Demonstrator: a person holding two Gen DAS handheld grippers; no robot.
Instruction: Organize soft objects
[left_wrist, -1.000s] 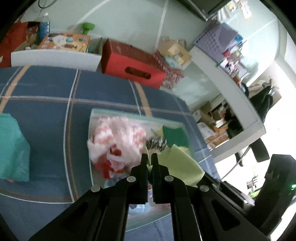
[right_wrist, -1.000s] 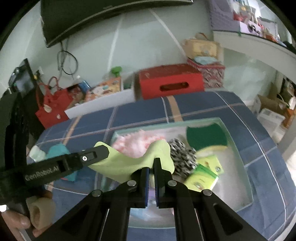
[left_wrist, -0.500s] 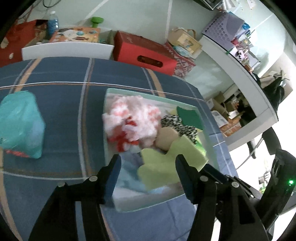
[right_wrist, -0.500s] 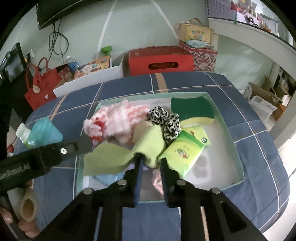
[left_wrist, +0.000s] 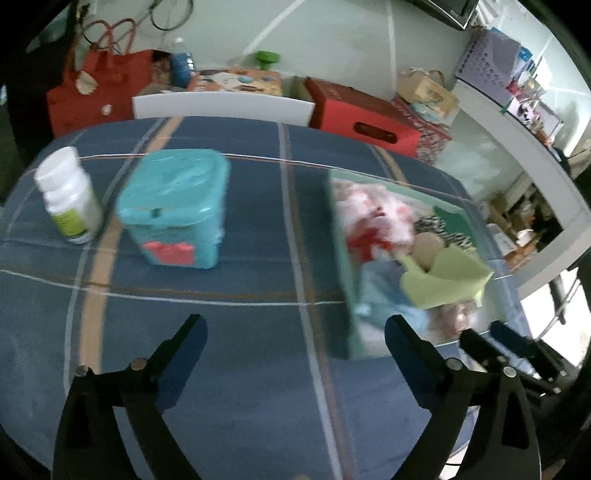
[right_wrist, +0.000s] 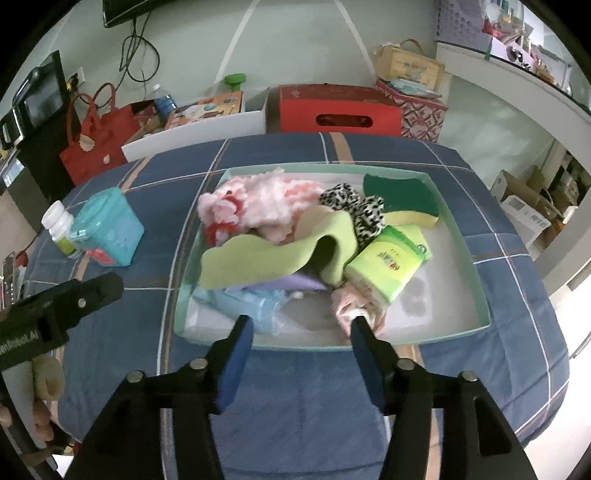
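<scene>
Looking through the left wrist view, your left gripper (left_wrist: 295, 332) has just been opening; its jaws now stand wide with nothing between them, over the blue cloth. A second ago it was pinching the green cloth (left_wrist: 447, 282), which now lies in the tray (left_wrist: 341, 258), so this piece seems placed.

In the right wrist view, your right gripper (right_wrist: 301, 326) has also just been opening and holds nothing. Before, it was closed on that same cloth (right_wrist: 273, 258). The teal box (right_wrist: 107, 232) waits outside the tray.

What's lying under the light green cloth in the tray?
Under the light green cloth a purple cloth and a pale blue one stick out, with a tan round thing behind. Anything deeper under it is covered.
</scene>
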